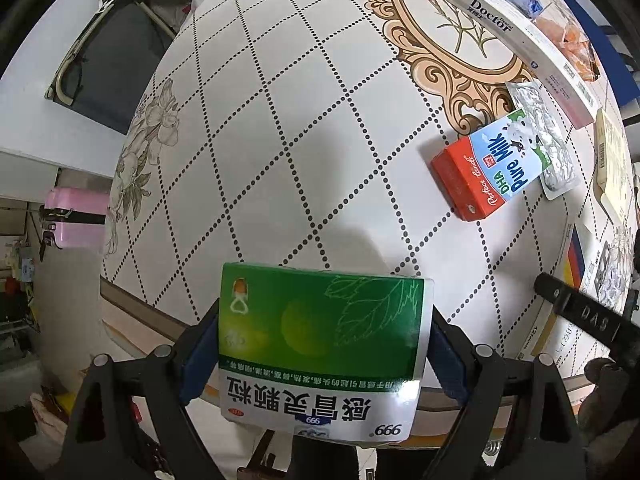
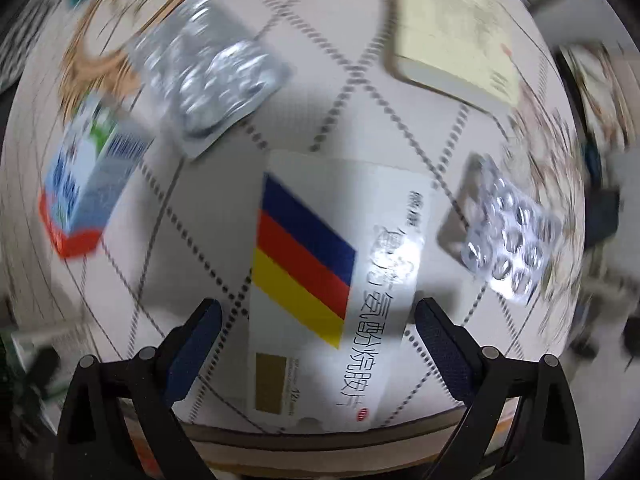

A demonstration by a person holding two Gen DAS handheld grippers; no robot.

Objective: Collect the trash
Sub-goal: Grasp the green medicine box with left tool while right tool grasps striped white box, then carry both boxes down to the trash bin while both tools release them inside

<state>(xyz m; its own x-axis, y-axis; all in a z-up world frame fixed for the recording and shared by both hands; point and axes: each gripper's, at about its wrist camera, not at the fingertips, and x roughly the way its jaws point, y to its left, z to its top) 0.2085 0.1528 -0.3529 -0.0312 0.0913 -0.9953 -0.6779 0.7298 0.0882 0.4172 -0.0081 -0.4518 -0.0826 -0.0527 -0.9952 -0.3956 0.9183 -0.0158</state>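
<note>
Left gripper (image 1: 324,344) clamps a green-and-white medicine box (image 1: 324,340) by its two side edges, both blue pads pressed flat against it. Box is held above the near edge of the table (image 1: 280,120), which carries a white cloth with dotted diamond lines and a gold floral medallion. Print on the box reads upside down in this view: "999" at its lower corner, a second "999" on a small blue tag, large Chinese characters across the white band.

Further off on the cloth, to the right: a milk carton (image 1: 490,172) lying on its side, red end nearest, marked "Pure Milk", "DHA" and "Perfect land". A silver blister pack (image 1: 548,140) touches its far side. Beyond these lies a long white box (image 1: 520,44) lettered "Doctor".

Right gripper (image 2: 318,320) hangs with jaws wide apart, gripping nothing, over a white medicine box (image 2: 332,280) near the table edge. That box carries blue, red and yellow diagonal stripes, a gold patch and a column of Chinese characters. Right-wrist view is motion-blurred, so finer print is unreadable. A second blister pack (image 2: 512,240) lies just right of it; a pale yellow box (image 2: 456,32) sits farther back.
</note>
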